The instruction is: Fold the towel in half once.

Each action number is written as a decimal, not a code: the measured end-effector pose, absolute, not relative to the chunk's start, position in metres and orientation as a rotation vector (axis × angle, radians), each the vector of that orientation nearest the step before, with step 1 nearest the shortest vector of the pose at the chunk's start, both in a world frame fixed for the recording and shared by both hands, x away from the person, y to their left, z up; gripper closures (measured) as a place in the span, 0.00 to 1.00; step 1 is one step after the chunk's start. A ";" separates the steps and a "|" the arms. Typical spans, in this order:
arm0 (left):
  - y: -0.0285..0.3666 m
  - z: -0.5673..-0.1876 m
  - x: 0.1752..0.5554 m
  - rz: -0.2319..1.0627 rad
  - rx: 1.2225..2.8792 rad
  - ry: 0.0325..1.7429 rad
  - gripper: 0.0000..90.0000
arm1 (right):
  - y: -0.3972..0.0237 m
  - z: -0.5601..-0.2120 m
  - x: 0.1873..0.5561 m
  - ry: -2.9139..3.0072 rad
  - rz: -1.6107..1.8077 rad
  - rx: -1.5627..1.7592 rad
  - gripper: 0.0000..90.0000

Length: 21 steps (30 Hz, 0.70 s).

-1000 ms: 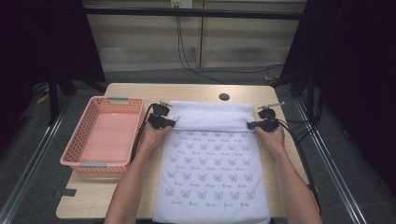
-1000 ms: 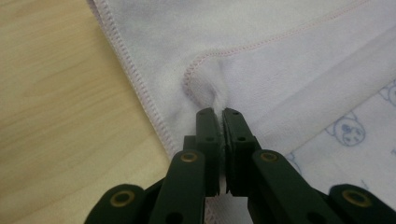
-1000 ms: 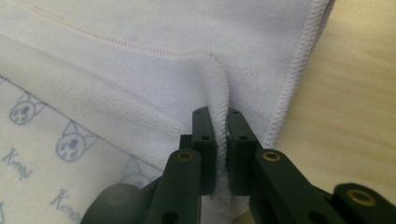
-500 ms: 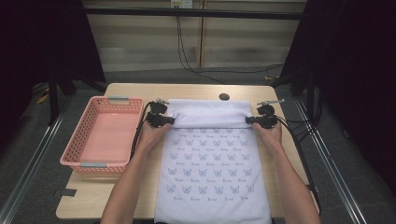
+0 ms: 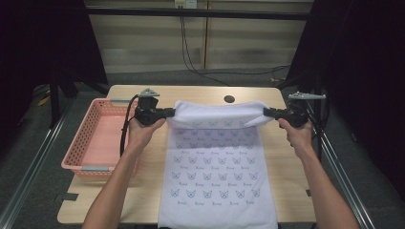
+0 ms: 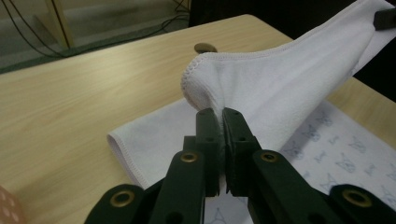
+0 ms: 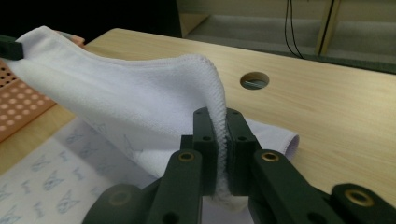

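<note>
Terry towel (image 5: 217, 157) far corners are clamped in my left gripper (image 5: 171, 112) and right gripper (image 5: 265, 112); thin bites could slip if I yank.

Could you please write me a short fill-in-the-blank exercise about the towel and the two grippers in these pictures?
1. The left gripper and the right gripper each pinch a far ____ of the white towel.
2. The towel is printed with small ____.
3. The pink ____ sits on the table's left side.

Missing words: corner; butterflies; basket
</note>
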<state>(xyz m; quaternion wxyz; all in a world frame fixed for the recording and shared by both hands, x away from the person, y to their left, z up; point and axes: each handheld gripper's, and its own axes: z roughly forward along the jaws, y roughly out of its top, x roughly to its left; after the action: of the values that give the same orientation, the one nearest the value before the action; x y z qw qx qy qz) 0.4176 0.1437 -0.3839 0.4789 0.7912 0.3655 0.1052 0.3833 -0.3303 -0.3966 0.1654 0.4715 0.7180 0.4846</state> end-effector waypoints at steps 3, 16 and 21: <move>0.148 -0.368 0.400 0.273 1.889 0.850 0.96 | -0.333 -0.384 0.362 2.019 1.501 1.299 0.94; 0.176 -0.325 0.321 0.297 1.830 0.700 0.96 | -0.328 -0.331 0.288 2.066 1.554 1.096 0.94; 0.181 -0.358 0.292 0.237 1.874 0.700 0.96 | -0.326 -0.344 0.255 2.107 1.559 1.071 0.94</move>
<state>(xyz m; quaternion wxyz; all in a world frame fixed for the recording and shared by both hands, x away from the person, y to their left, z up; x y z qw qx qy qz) 0.2922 0.1807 -0.3578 0.5342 0.7863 0.2939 0.0994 0.2545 -0.3260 -0.3444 0.1544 0.3735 0.7352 0.5441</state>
